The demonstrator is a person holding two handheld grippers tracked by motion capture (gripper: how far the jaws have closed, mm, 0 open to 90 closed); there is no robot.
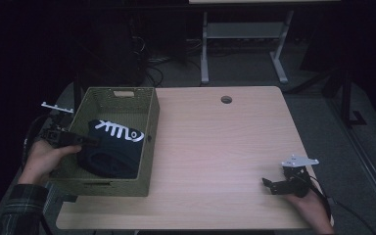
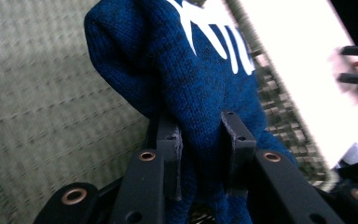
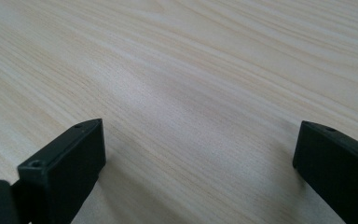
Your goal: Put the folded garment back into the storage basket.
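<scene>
your right hand-held gripper [image 1: 269, 185] rests on the counter [image 1: 215, 147], jaws wide, nothing between them. left hand-held gripper [image 2: 200, 144] is clamped on a fold of the blue knit [image 2: 191, 79] inside the basket [image 1: 149, 142], reaching over its left wall. soft, light, floppy; take a thick bunched fold, not the edge.

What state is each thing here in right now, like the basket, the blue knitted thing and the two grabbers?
Basket: upright on the table, open at the top, holding the knitted thing.
Blue knitted thing: crumpled inside the basket, pinched between the left grabber's jaws.
Left grabber: shut on the knitted fabric, reaching into the basket.
Right grabber: jaws wide open, nothing between them, low over bare table.
Table: bare apart from the basket.
</scene>
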